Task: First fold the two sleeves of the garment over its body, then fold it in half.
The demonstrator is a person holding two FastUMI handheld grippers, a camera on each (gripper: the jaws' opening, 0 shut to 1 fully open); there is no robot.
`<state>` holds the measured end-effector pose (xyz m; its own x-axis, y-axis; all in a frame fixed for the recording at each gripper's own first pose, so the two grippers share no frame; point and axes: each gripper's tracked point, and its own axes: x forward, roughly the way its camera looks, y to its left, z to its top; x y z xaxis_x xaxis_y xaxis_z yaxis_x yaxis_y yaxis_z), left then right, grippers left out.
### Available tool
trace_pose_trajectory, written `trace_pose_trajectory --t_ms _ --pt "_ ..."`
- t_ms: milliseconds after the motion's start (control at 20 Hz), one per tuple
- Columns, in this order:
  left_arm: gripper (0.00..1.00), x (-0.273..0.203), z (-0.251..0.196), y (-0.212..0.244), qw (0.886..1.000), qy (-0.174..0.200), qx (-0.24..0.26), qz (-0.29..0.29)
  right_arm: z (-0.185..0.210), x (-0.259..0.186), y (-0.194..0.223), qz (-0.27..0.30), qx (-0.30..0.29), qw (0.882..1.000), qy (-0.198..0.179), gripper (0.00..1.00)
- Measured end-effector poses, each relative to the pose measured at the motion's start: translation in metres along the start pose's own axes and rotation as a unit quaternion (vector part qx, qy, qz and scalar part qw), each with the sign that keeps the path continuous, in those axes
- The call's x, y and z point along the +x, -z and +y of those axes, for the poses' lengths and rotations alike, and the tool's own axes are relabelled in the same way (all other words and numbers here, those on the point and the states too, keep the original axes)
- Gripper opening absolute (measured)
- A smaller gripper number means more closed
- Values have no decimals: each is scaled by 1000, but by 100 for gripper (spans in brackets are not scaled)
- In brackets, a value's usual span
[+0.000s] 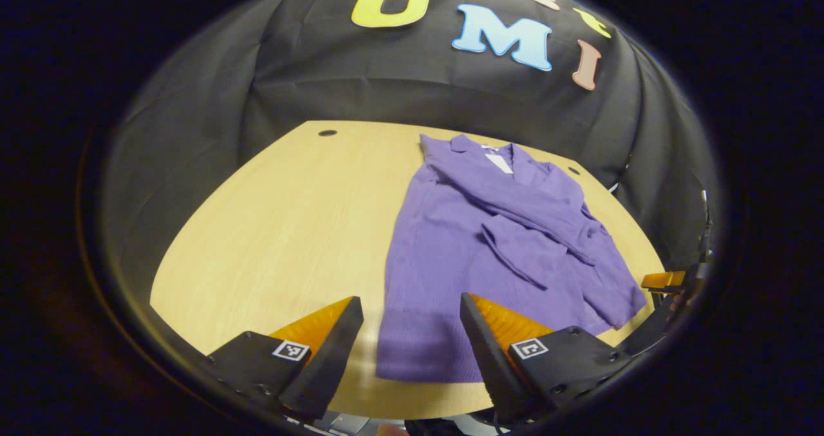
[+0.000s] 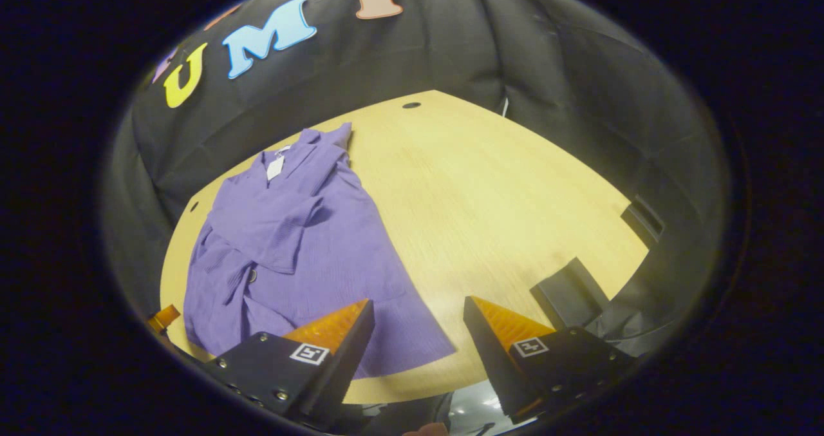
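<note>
Grippers first, as I read them from my end: my left gripper (image 1: 412, 339) hangs above the near edge of the table (image 1: 283, 230), tipped forward and down, its two wedge-shaped fingers spread wide with nothing between them. Past the gap I see the hem of the purple garment (image 1: 450, 249). My right gripper (image 2: 418, 339) sits in much the same pose over the table's near edge, angled down, jaws wide apart and holding nothing; its left finger overlaps the garment's lower corner in the picture, though I cannot tell whether it touches the cloth. In the left gripper view the other gripper's finger (image 1: 663, 280) pokes in at the far right, just beside the garment's lower right edge.

The garment lies flat on the pale wood-grain tabletop, collar toward the black cloth wall (image 1: 257, 88), hem toward me. It is a ribbed or finely knitted fabric, soft and matte, with a small white tag (image 1: 499, 163) at the neck. One sleeve (image 1: 515, 207) runs diagonally from the shoulder across the body, and a second sleeve (image 1: 515, 249) is folded in over the chest, its cuff end lying on the front panel. The body flares wider toward the hem. The table has rounded corners and small dark holes (image 1: 327, 132) near its far edge. In the right gripper view a dark flat block (image 2: 570, 288) rests at the table's right side.
</note>
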<state>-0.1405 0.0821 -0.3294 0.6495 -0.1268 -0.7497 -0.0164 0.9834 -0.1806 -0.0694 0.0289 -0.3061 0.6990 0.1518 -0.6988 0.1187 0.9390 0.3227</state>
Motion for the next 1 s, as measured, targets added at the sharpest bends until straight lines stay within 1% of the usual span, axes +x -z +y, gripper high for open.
trace_pose_trajectory --t_ms 150,200,250,350,400,450,500,550,650,750,800,850,900,950,1000 --pt "96 2 9 23 1000 9 -13 25 4 1 5 4 18 1000 -11 88" --pt "99 4 8 29 999 16 -20 32 5 3 10 5 22 1000 -15 88" --pt "96 2 8 33 999 14 -21 38 6 4 13 7 24 1000 -14 88" --pt "95 4 -2 32 999 27 -13 37 12 4 19 7 26 999 -17 88" --pt "98 3 -9 33 999 34 -10 38 17 4 21 8 25 999 -22 89" --pt "95 2 -17 35 998 41 -4 40 23 5 25 14 22 999 -29 90" --pt "99 3 -23 36 998 44 2 40 29 5 29 18 17 999 -34 92" --pt "95 3 -27 38 998 45 10 40 32 6 29 19 9 999 -34 99" --pt "95 4 -36 40 998 46 24 41 36 4 34 22 -13 999 -28 100" --pt "95 4 -44 43 997 49 33 42 39 5 39 22 -48 999 -9 100" --pt "99 5 -48 46 997 50 45 44 40 6 43 25 -78 997 4 100" --pt "94 6 -48 49 996 46 64 48 40 6 47 30 -118 992 16 100" --pt "94 7 -49 53 994 38 91 48 48 8 48 28 -135 990 10 100" --pt "87 9 -51 54 991 33 117 48 53 3 51 30 -136 990 11 100" --pt "82 10 -59 55 988 36 141 44 55 7 52 34 -130 991 8 97"
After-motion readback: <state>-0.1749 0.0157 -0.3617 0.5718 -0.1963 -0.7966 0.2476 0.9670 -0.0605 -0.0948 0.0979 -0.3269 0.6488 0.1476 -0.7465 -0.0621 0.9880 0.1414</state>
